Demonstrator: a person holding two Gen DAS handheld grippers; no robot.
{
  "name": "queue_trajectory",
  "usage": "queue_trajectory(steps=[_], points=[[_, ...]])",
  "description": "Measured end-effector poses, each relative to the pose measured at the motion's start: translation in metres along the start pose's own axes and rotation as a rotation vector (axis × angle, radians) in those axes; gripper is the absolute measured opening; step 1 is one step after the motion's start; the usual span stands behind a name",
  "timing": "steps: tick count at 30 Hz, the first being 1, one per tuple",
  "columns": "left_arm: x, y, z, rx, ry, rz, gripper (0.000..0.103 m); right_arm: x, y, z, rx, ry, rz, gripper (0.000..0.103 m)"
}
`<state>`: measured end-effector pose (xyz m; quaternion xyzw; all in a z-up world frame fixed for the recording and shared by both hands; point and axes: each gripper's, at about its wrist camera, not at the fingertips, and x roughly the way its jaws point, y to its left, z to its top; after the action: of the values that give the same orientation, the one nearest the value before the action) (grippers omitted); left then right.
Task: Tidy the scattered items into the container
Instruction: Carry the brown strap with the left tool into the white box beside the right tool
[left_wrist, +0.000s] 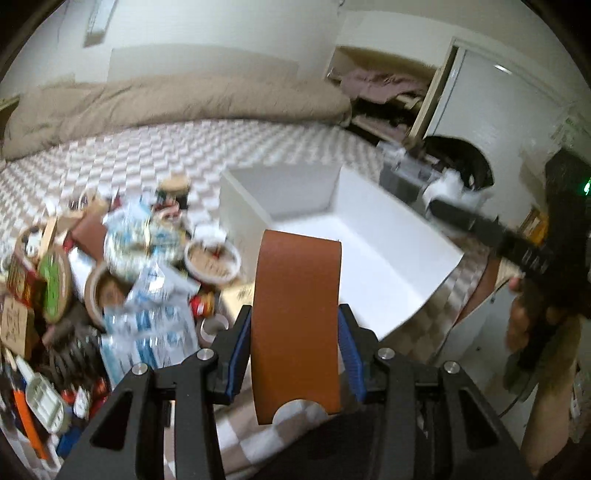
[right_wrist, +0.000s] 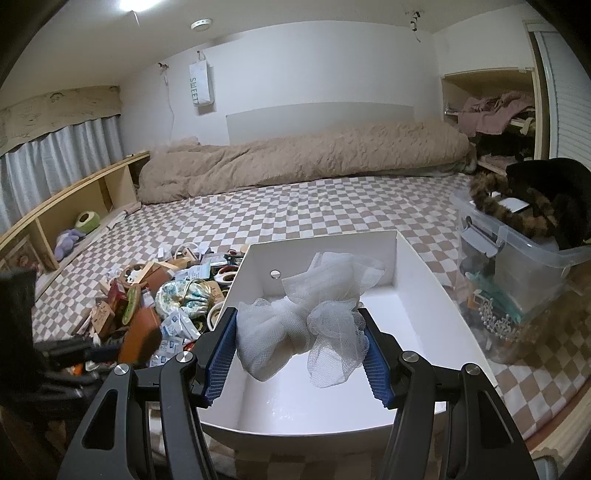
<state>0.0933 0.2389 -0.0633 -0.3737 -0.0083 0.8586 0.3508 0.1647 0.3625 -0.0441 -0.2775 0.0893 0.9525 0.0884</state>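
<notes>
A white open box (left_wrist: 388, 254) (right_wrist: 413, 280) sits on the checkered bed. My left gripper (left_wrist: 295, 350) is shut on a brown leather strip (left_wrist: 297, 314), held upright just left of the box's near corner. My right gripper (right_wrist: 301, 347) is shut on a white mesh cloth bundle (right_wrist: 306, 321), held above the inside of the box. The right gripper also shows in the left wrist view (left_wrist: 454, 199), over the box's far right. A heap of scattered items (left_wrist: 122, 273) (right_wrist: 166, 299) lies left of the box.
A clear plastic bin (right_wrist: 517, 273) with a black furry thing on top stands right of the box. A beige duvet (right_wrist: 295, 155) lies at the back. A wooden shelf (right_wrist: 74, 206) runs along the left. An open closet (right_wrist: 491, 118) is at the back right.
</notes>
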Motion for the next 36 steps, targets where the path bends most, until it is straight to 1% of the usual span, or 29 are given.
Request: queue_trajectory(steps=[5, 8, 11, 15, 21, 26, 32, 36], points=[[0.009, -0.017, 0.023, 0.028, -0.043, -0.034, 0.044, 0.005, -0.007, 0.0, 0.007, 0.006, -0.011, 0.063], [0.02, -0.03, 0.034, 0.047, -0.04, -0.076, 0.044, 0.011, -0.015, -0.002, 0.017, 0.021, -0.019, 0.063], [0.03, -0.043, 0.04, 0.071, -0.046, -0.095, 0.044, 0.019, -0.025, -0.006, 0.018, 0.038, -0.047, 0.063], [0.046, -0.052, 0.046, 0.072, -0.027, -0.122, 0.044, 0.031, -0.042, -0.012, 0.048, 0.073, -0.07, 0.063], [0.071, -0.057, 0.059, 0.052, -0.009, -0.139, 0.044, 0.051, -0.057, -0.011, 0.04, 0.133, -0.117, 0.063], [0.092, -0.058, 0.069, 0.035, 0.019, -0.132, 0.044, 0.068, -0.059, -0.011, 0.0, 0.174, -0.127, 0.063], [0.113, -0.059, 0.069, 0.044, 0.044, -0.11, 0.044, 0.086, -0.061, -0.012, -0.041, 0.234, -0.126, 0.063], [0.129, -0.053, 0.07, 0.029, 0.074, -0.119, 0.044, 0.097, -0.069, -0.009, -0.069, 0.267, -0.138, 0.063]])
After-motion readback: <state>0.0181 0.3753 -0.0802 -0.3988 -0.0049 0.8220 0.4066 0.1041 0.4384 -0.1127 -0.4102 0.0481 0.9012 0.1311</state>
